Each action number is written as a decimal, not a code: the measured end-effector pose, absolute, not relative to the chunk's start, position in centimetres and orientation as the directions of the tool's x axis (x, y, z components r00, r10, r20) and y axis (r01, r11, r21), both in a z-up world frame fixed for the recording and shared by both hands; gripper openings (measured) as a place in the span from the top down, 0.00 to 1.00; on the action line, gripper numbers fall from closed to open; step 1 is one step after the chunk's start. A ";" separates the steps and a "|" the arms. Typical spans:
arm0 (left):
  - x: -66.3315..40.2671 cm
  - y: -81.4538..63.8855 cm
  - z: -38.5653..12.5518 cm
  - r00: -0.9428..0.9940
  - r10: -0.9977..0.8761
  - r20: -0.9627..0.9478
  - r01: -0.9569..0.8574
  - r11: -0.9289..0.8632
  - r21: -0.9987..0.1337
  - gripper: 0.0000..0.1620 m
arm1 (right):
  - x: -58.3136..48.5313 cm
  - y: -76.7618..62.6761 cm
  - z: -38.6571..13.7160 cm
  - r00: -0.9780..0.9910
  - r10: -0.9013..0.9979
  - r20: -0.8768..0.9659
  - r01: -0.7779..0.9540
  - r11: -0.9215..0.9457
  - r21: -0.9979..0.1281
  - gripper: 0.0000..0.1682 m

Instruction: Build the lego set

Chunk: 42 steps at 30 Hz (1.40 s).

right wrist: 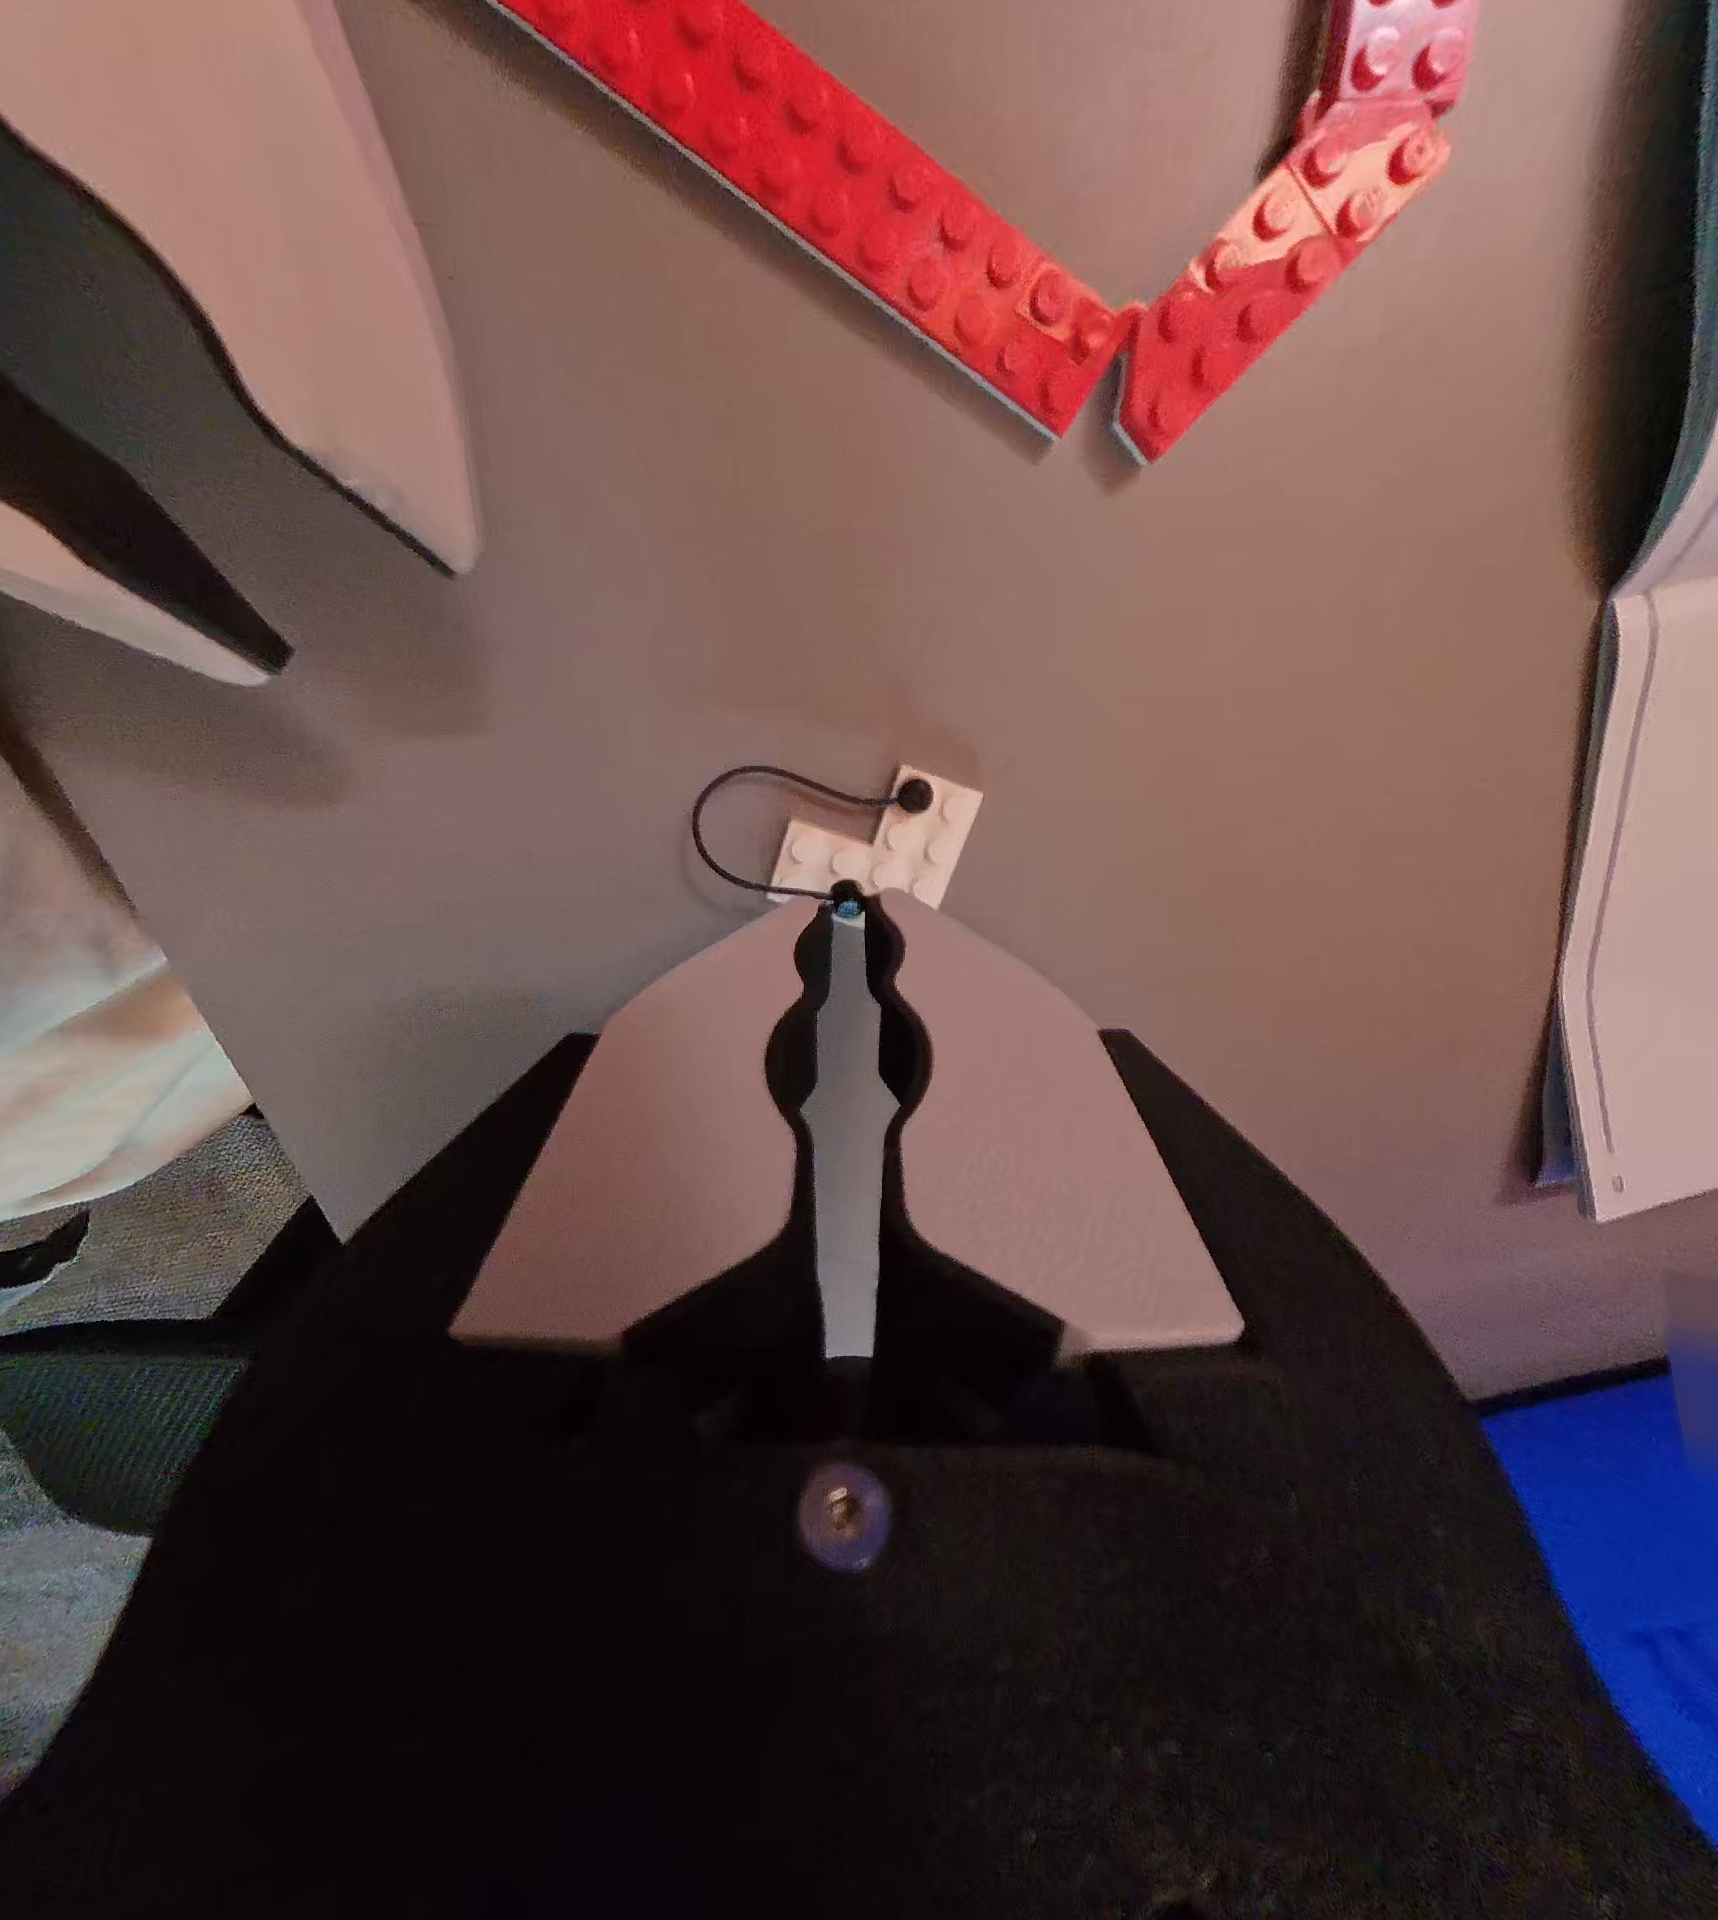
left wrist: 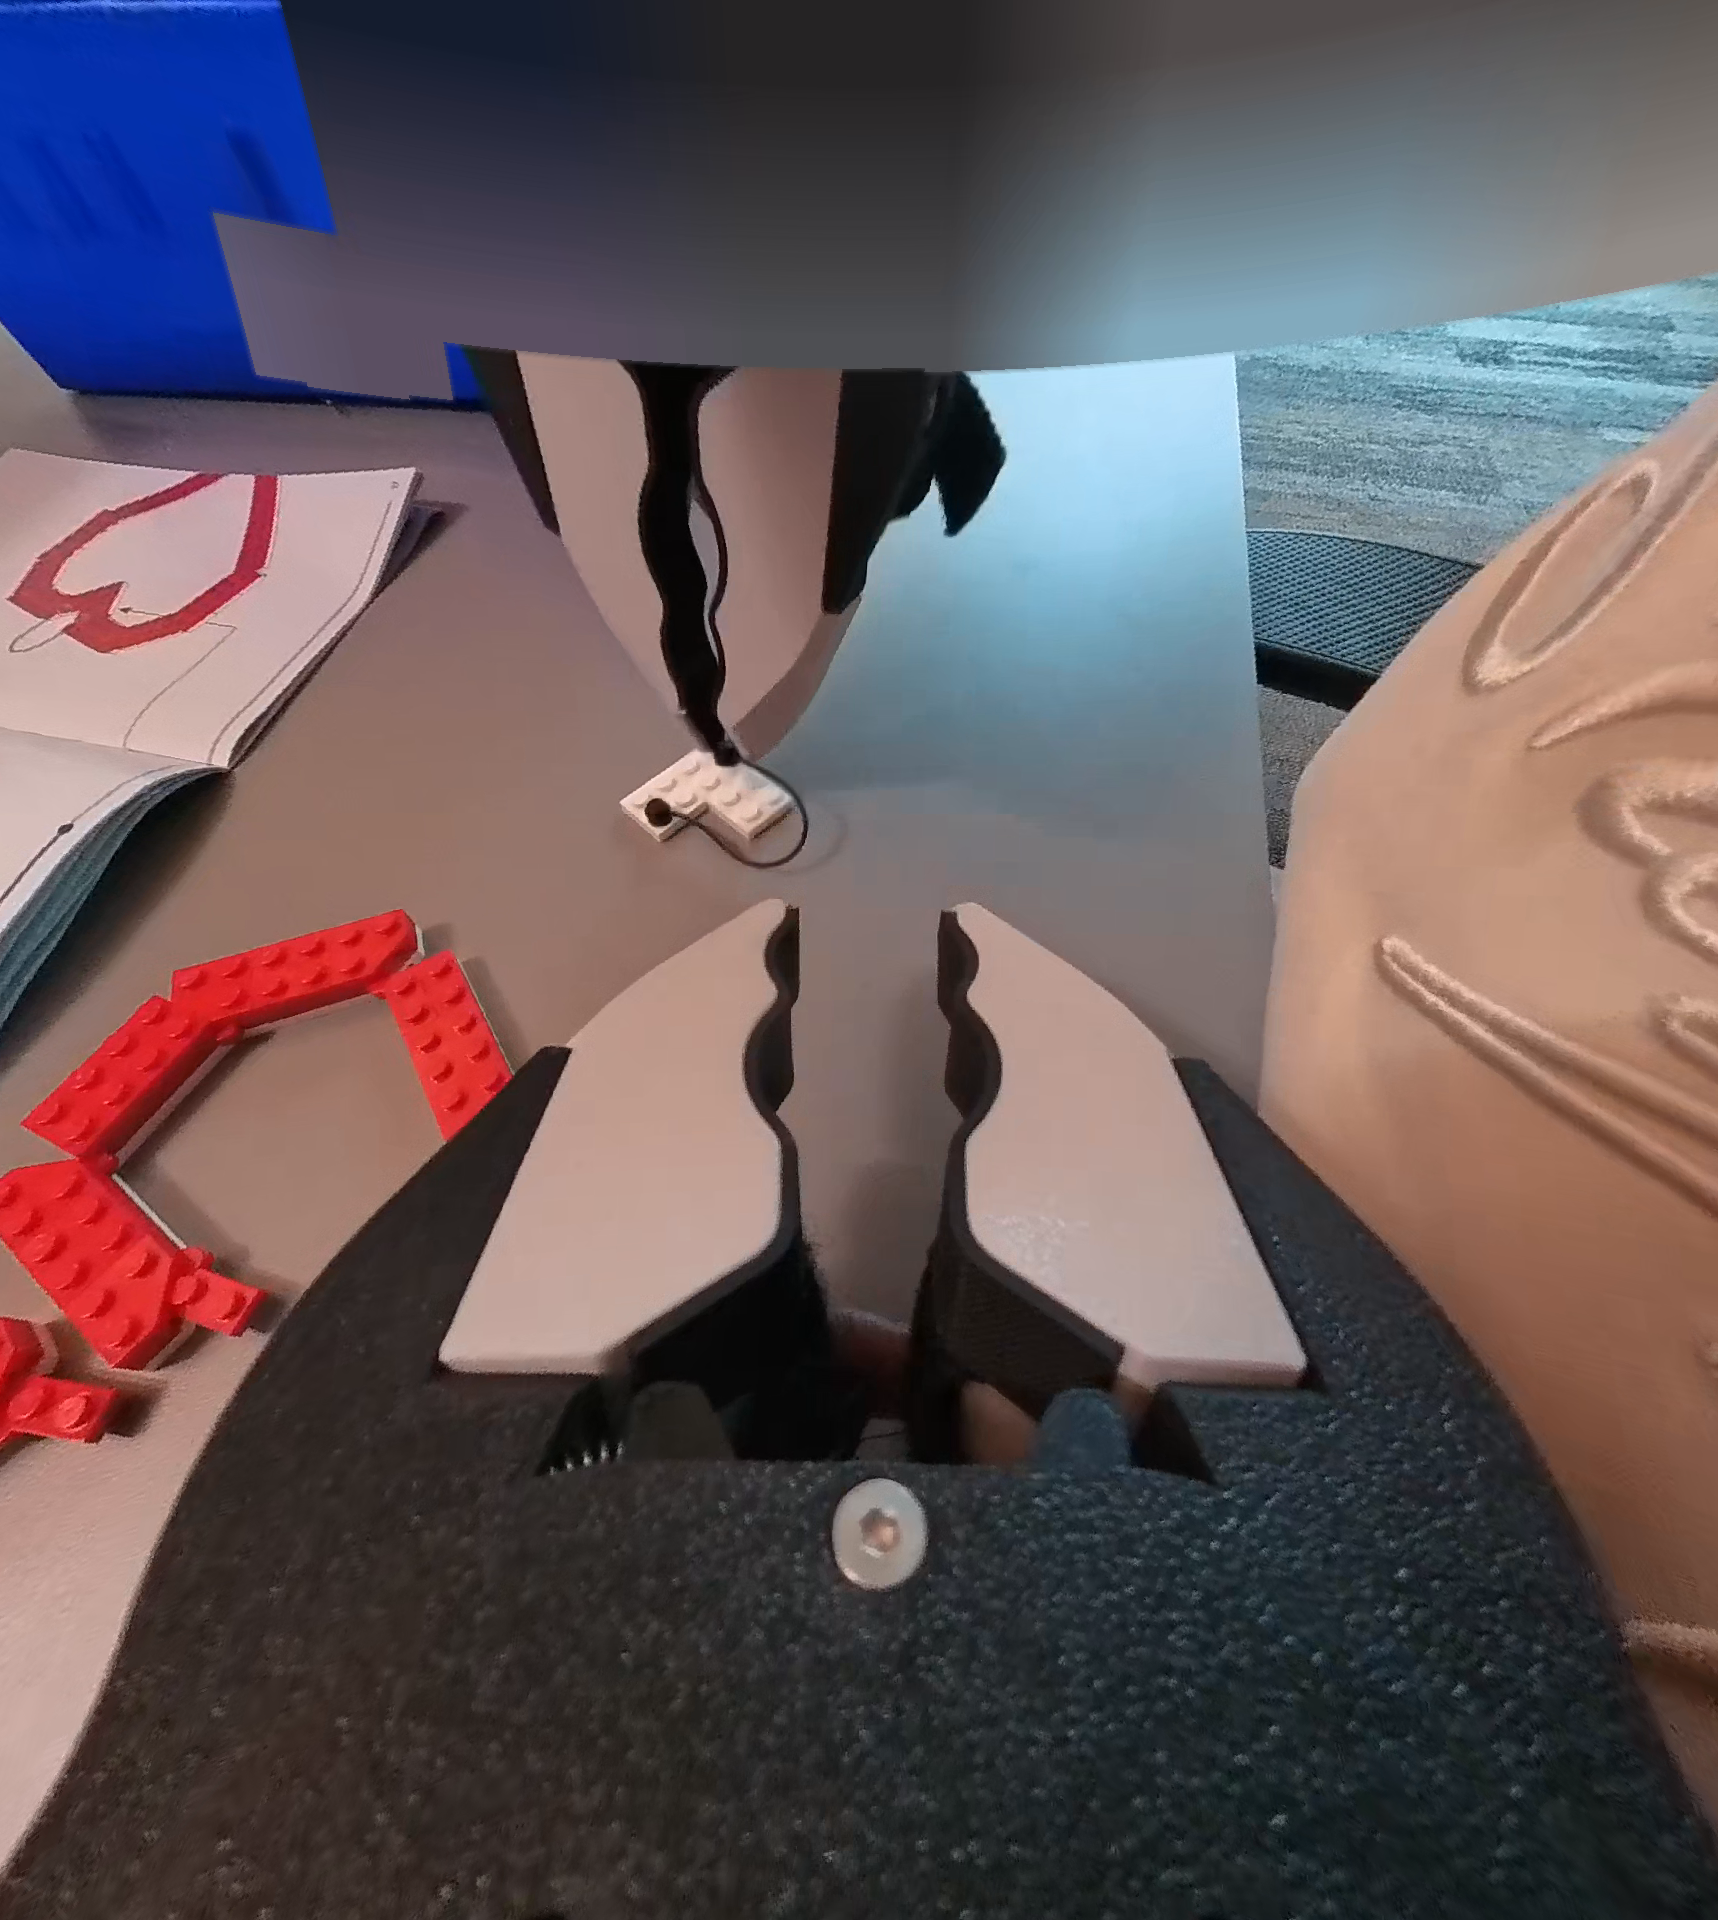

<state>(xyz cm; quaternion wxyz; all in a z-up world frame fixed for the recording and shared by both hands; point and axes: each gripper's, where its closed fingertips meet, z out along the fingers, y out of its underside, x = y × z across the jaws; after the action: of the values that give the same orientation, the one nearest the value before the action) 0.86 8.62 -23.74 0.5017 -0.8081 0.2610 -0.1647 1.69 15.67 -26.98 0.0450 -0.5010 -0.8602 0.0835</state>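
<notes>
My right gripper (right wrist: 847, 902) pinches one black end of a thin black string (right wrist: 730, 821) on the small white studded plate (right wrist: 912, 847); my left gripper (left wrist: 865, 914) hangs spread above the grey table (left wrist: 481, 790).

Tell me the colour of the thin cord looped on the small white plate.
Black cord; right wrist view shows it best.

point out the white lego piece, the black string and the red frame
white lego piece (left wrist: 720, 798), left wrist view, studded top
black string (right wrist: 720, 802), right wrist view, top of loop
red frame (left wrist: 294, 966), left wrist view, upper plate
</notes>
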 end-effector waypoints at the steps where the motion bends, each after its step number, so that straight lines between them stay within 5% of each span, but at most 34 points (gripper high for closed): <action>1: 0.9 8.6 -23.7 0.809 -0.588 0.001 -0.259 -0.358 -0.897 0.85 | 1.6 15.6 -27.1 -0.500 0.866 -0.009 0.852 0.489 -0.187 0.96; 20: 1.0 8.5 -23.7 0.809 -0.588 -0.006 -0.262 -0.352 -0.899 0.85 | 1.0 14.2 -27.7 -0.554 0.832 -0.042 0.824 0.540 -0.173 0.96; 42: 0.8 8.2 -23.0 0.810 -0.587 -0.008 -0.239 -0.316 -0.918 0.85 | 1.2 14.5 -27.8 -0.551 0.834 -0.013 0.834 0.551 -0.029 0.96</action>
<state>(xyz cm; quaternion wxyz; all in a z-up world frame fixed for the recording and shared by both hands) 0.84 8.21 -23.00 0.5238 -0.7940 0.2599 -0.1662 1.24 14.55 -27.81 0.0012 -0.4736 -0.8806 0.0159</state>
